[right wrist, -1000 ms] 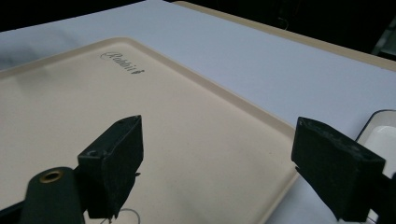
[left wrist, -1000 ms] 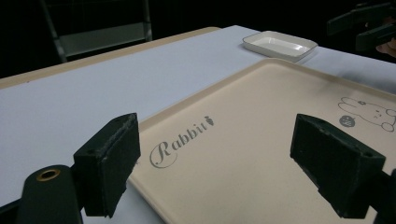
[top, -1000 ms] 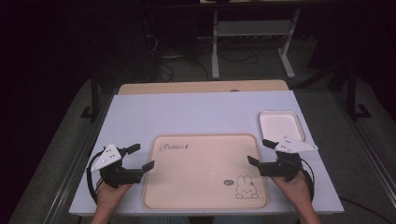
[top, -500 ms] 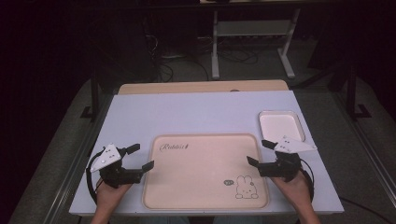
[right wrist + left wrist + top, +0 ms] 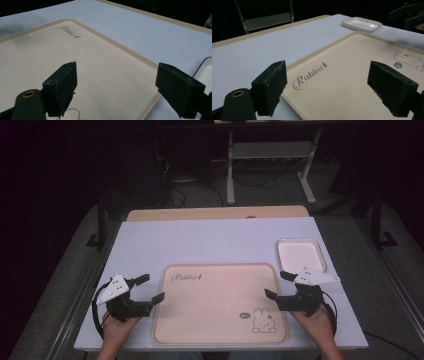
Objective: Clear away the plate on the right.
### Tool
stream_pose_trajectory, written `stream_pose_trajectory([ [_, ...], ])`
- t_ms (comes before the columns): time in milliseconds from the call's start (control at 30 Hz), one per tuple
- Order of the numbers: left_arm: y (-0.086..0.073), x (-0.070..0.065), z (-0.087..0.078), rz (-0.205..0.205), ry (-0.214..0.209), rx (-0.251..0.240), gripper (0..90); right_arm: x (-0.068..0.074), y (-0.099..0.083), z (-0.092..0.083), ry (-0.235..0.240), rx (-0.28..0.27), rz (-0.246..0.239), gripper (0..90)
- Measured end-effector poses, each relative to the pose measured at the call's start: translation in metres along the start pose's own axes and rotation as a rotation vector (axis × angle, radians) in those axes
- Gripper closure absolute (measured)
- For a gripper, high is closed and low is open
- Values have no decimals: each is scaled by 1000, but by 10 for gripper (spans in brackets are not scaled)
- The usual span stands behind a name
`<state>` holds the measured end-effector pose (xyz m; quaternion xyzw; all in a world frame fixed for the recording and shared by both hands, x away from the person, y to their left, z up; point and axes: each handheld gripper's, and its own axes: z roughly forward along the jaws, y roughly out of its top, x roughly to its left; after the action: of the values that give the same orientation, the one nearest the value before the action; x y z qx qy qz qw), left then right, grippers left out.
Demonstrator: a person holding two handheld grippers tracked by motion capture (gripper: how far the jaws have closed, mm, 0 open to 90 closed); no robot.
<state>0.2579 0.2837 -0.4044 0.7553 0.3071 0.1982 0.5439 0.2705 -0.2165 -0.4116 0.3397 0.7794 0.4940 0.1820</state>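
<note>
A cream tray (image 5: 220, 302) with a rabbit drawing and the word "Rabbit" lies flat at the table's front middle; it is bare. My left gripper (image 5: 150, 289) hovers at the tray's left edge, open, nothing between its jaws. In the left gripper view the tray (image 5: 352, 82) lies ahead, the left gripper (image 5: 332, 91) spread wide over its near corner. My right gripper (image 5: 276, 285) sits at the tray's right edge, open and empty. In the right gripper view the right gripper (image 5: 125, 90) frames the tray (image 5: 82, 65) from the side.
A small white dish (image 5: 301, 254) stands beside the tray's far right corner, also visible as the dish (image 5: 362, 24) in the left gripper view. The white tabletop (image 5: 210, 242) stretches behind the tray, with a wooden strip (image 5: 215, 213) along its far edge. Dark floor and a metal stand lie beyond.
</note>
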Motion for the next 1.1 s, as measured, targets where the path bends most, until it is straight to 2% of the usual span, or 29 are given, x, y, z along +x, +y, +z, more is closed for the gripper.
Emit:
stream_pose_trajectory([
  [433,0,1,-1,0,2,-2,154,-2,-6,-6,1,21,8,173],
  [767,0,1,-1,-1,2,0,154,-9,-16,-19,-13,33,46,180],
  [933,-1,0,-1,-1,2,1,154,-14,-21,-26,-5,38,84,178],
  [1100,-1,1,0,-6,5,1,154,-16,-23,-31,-6,48,90,177],
])
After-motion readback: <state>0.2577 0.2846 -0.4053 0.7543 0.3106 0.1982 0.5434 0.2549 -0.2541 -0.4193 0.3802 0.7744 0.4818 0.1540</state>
